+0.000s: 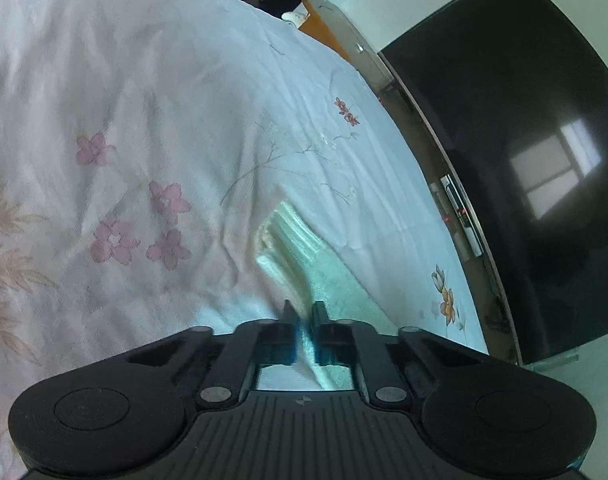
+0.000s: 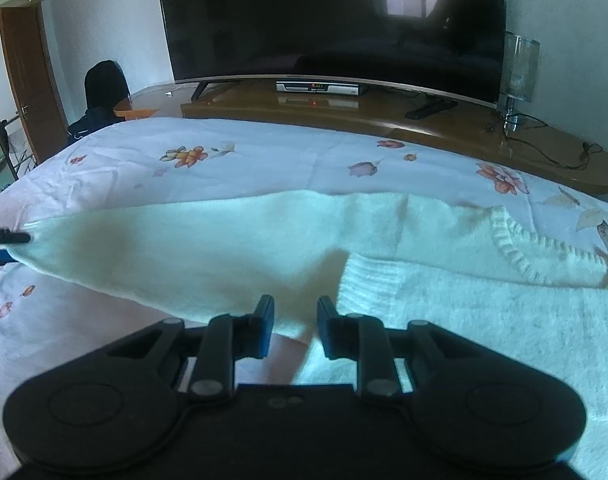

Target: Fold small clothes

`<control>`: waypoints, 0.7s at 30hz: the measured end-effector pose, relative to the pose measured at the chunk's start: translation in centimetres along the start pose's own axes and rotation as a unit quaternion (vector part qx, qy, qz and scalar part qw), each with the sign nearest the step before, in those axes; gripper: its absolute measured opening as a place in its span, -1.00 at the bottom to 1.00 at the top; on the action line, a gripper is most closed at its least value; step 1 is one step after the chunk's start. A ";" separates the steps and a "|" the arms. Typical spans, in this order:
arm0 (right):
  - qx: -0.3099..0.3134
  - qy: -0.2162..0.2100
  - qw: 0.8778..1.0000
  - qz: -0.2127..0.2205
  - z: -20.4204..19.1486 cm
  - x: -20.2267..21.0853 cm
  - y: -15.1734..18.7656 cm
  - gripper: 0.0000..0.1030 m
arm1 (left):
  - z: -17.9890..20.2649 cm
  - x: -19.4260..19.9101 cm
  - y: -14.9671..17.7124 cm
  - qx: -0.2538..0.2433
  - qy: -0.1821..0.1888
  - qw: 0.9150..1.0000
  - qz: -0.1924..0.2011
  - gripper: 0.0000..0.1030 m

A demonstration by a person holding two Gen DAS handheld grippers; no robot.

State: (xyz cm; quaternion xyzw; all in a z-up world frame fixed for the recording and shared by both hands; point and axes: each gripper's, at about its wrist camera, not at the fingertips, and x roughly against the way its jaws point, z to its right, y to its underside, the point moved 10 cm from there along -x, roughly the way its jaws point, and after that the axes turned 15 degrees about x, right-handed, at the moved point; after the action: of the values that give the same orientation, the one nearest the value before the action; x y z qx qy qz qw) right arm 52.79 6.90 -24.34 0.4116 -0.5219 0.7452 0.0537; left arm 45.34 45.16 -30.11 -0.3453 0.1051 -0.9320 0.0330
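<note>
Sweater (image 2: 231, 252) — white knit, on the floral bedspread (image 2: 287, 160) — runs crosswise ahead of the right gripper (image 2: 295, 316), whose jaws pinch its near edge. Left gripper (image 1: 304, 316) is clamped on its far left end — television (image 2: 332, 20) stands beyond.

My left gripper (image 1: 304, 312) and right gripper (image 2: 295, 312) are matt black plastic, ribbed on the back plate, with dull metal pivot pins. The sweater (image 2: 444, 304) is cream knit, fuzzy and soft over the body, ribbed at the cuff (image 1: 291, 232) and neckline. Under it the bedsheet (image 2: 263, 160) is thin, smooth woven cloth, creased, printed with flowers. The television (image 2: 332, 20) has a glossy dark screen that mirrors a window. The TV stand (image 2: 384, 116) is polished, shiny wood. The lamp (image 2: 520, 68) looks like clear glass.
</note>
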 end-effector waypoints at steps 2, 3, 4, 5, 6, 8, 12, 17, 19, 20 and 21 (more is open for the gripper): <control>0.003 0.005 1.000 0.003 0.2 0.2 -0.1 -0.54 | 0.2 0.2 0.2 -0.013 0.000 1.000 0.008 -0.93; 0.004 0.007 1.000 0.004 0.3 0.3 -0.2 -0.54 | 0.6 0.4 0.4 -0.025 0.002 1.000 0.012 -0.93; 0.004 0.008 1.000 0.006 0.4 0.4 -0.2 -0.54 | 1.1 0.7 0.5 -0.039 0.005 0.999 0.015 -0.93; 0.005 0.010 1.000 0.006 0.6 0.5 -0.2 -0.54 | 2.0 1.0 0.7 -0.054 0.014 0.998 0.018 -0.93; 0.005 0.013 1.000 0.007 0.8 0.6 -0.2 -0.54 | 2.9 1.4 1.0 -0.071 0.024 0.997 0.019 -0.94; 0.005 0.021 1.000 0.010 1.2 0.9 -0.2 -0.54 | 5.2 2.4 1.9 -0.101 0.050 0.994 0.017 -0.94; -0.004 0.031 0.999 0.008 2.2 1.1 0.4 -0.54 | 10.5 3.9 5.5 -0.166 0.105 0.980 -0.010 -0.94; -0.038 0.018 0.998 0.044 3.3 3.2 0.2 -0.55 | 15.0 4.2 10.8 -0.204 0.144 0.967 -0.056 -0.94; -0.064 0.020 0.997 0.044 4.6 3.2 0.7 -0.54 | 16.0 4.3 12.7 -0.216 0.153 0.962 -0.069 -0.94; -0.070 0.028 0.997 0.034 5.2 2.9 1.2 -0.53 | 16.5 4.5 13.7 -0.225 0.157 0.959 -0.077 -0.94; -0.064 0.035 0.997 0.017 5.3 2.2 1.7 -0.56 | 16.9 4.6 14.9 -0.234 0.159 0.955 -0.086 -0.94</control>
State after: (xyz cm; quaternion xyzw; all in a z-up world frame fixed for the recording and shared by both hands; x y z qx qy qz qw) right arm 53.43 0.99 -23.51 0.3724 -0.5727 0.7252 0.0856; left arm 52.71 27.09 -17.94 -0.1980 0.2940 -0.9235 -0.1464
